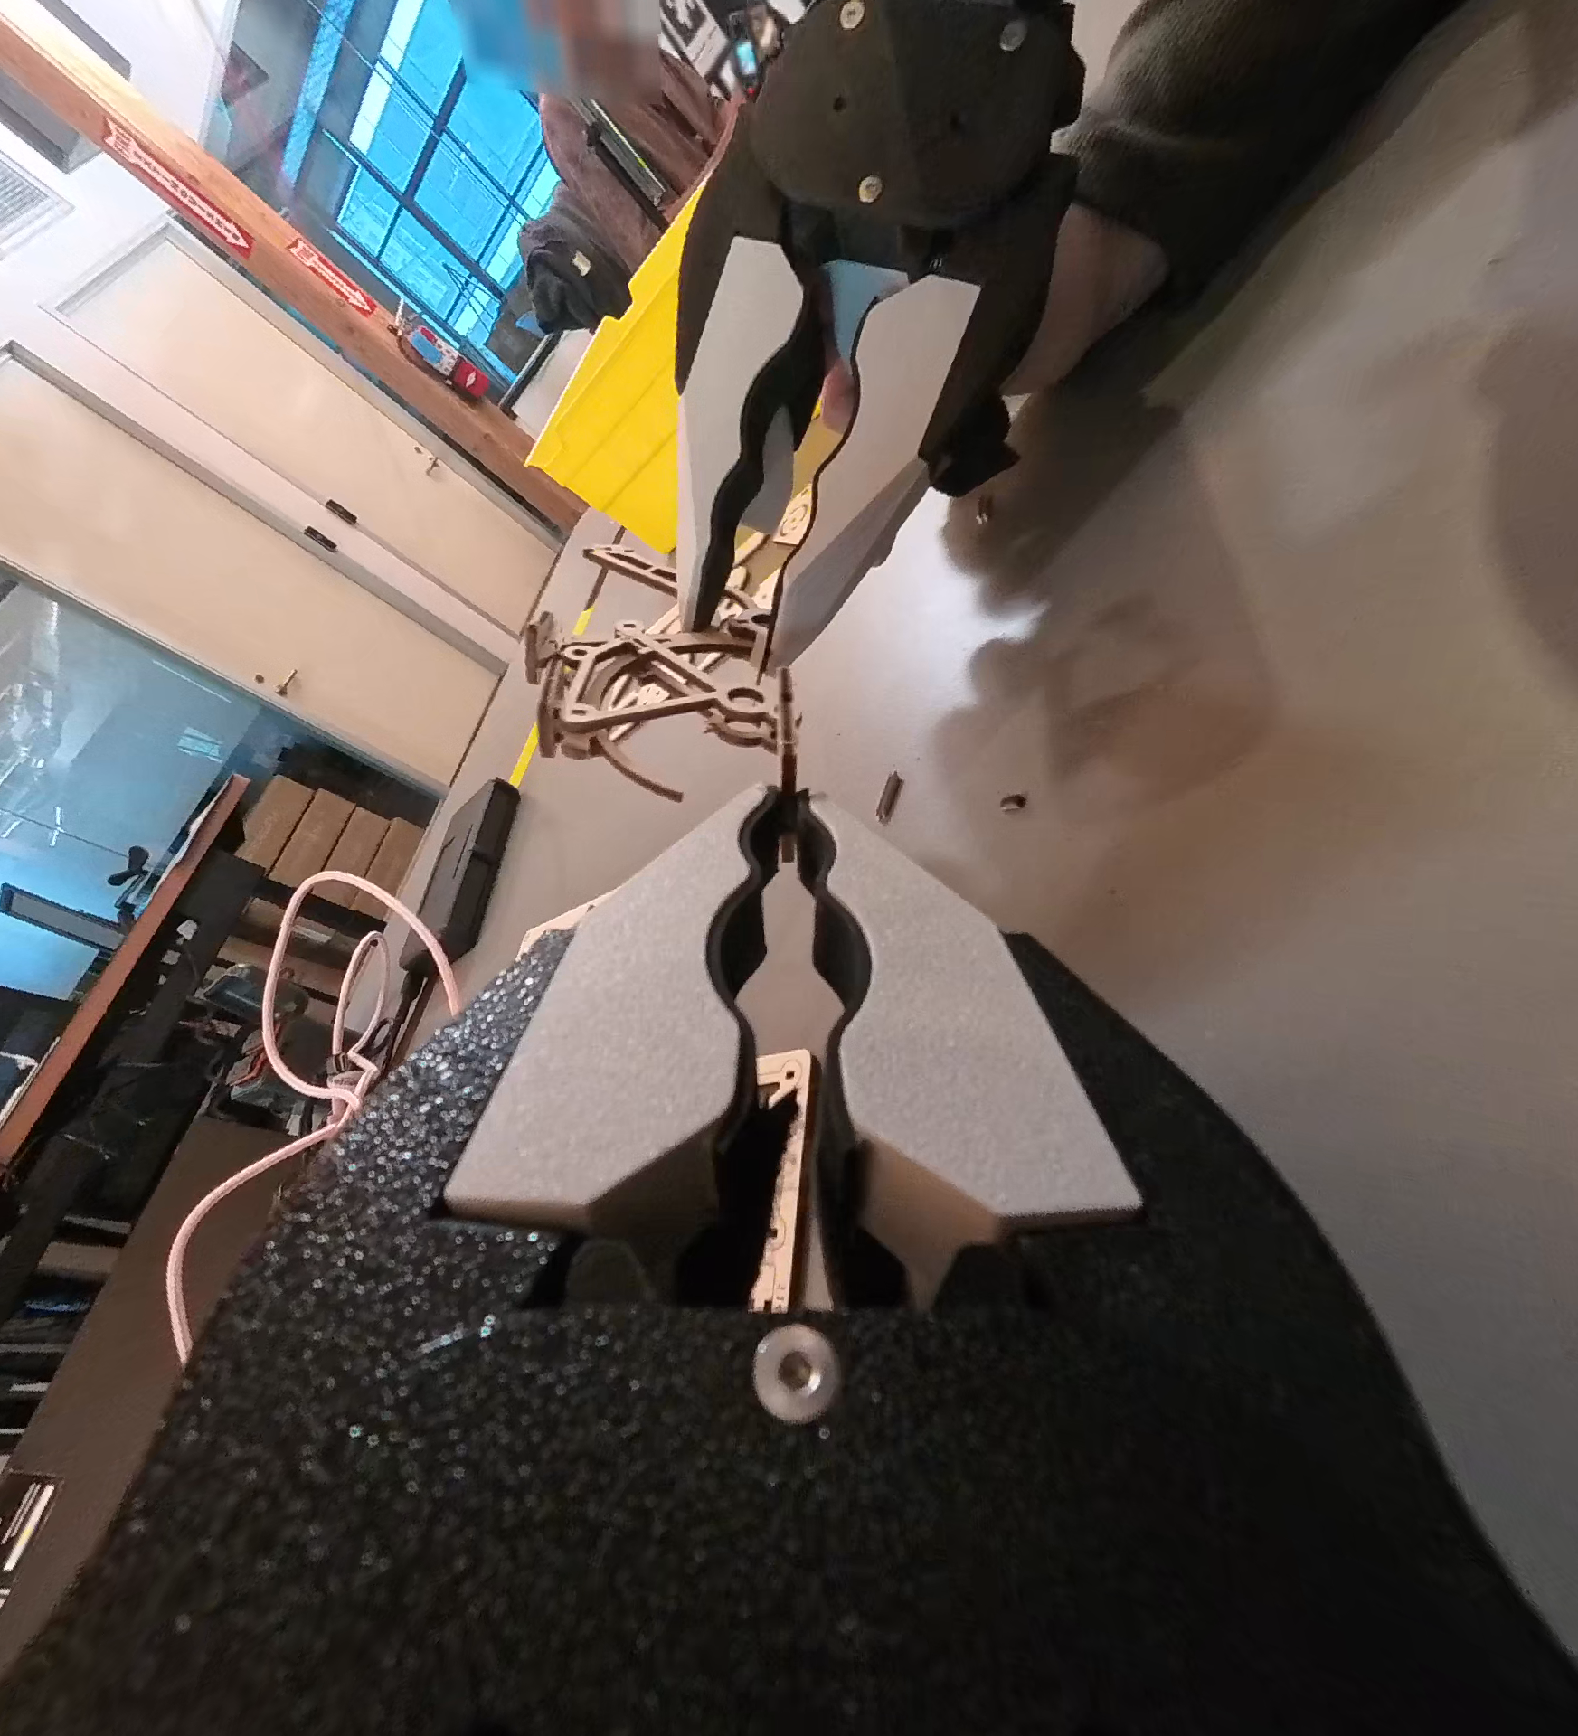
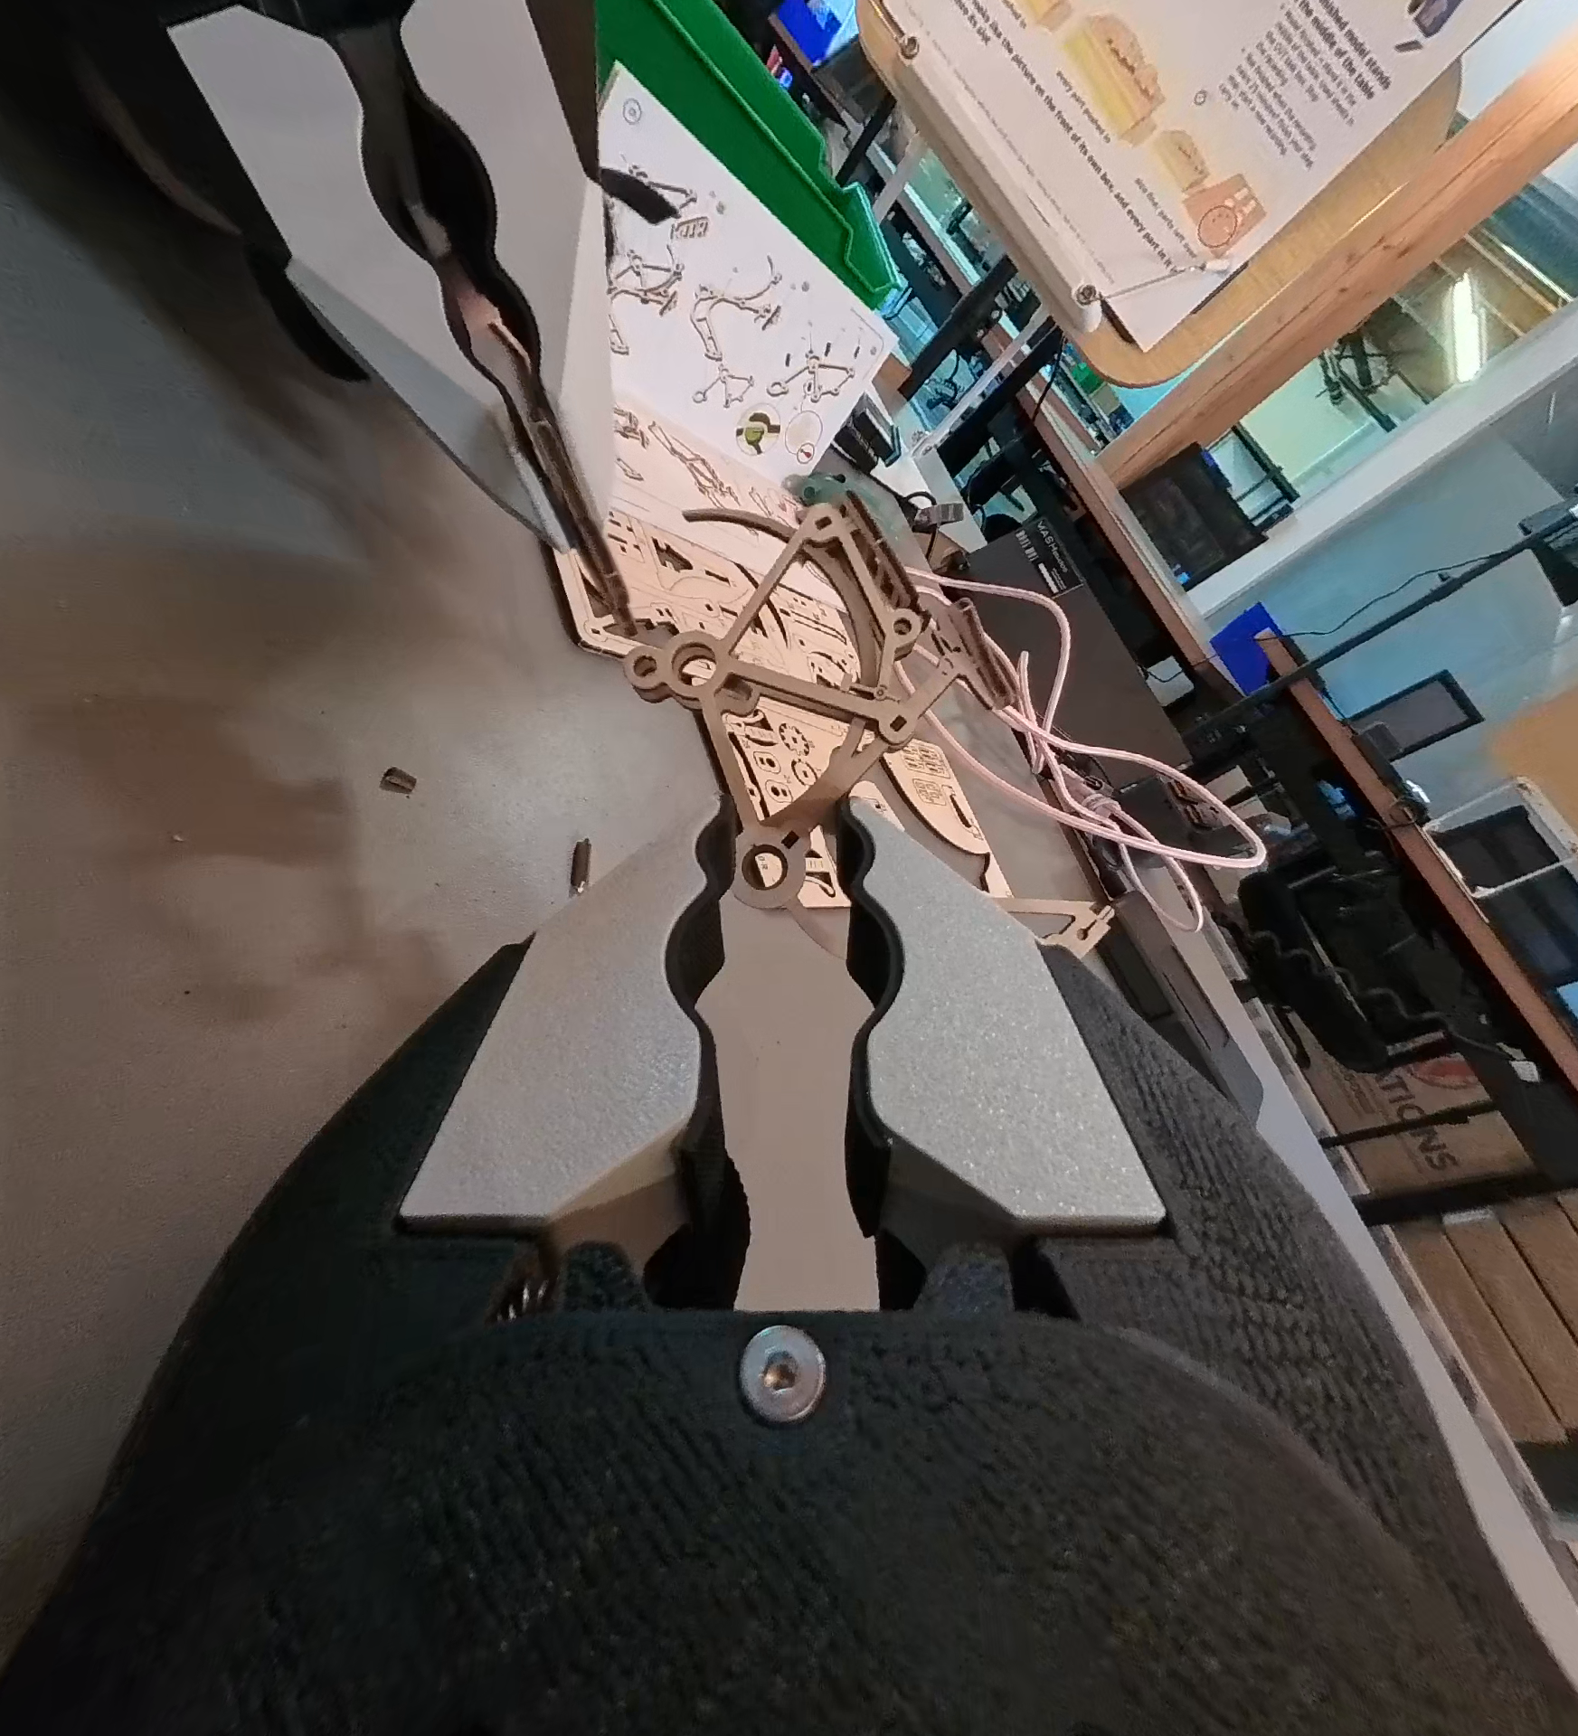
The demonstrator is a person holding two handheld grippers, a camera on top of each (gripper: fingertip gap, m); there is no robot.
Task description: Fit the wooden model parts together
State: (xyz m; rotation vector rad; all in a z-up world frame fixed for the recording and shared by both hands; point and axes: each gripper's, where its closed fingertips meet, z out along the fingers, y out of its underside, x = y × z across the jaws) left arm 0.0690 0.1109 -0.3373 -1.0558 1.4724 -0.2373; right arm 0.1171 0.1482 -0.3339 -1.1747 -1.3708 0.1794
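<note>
Two grippers meet over a pale grey table (image 2: 108,845) in a glass-walled workshop beside an open green plastic bin (image 2: 747,141): the right gripper (image 2: 780,850), part open, straddles a wooden lattice frame (image 2: 766,695), while the left gripper (image 1: 789,808) pinches a thin wooden strip (image 1: 789,723).

Yellow bin (image 1: 620,413), green bin (image 2: 747,141), pink cord (image 2: 1095,780) on table.
</note>
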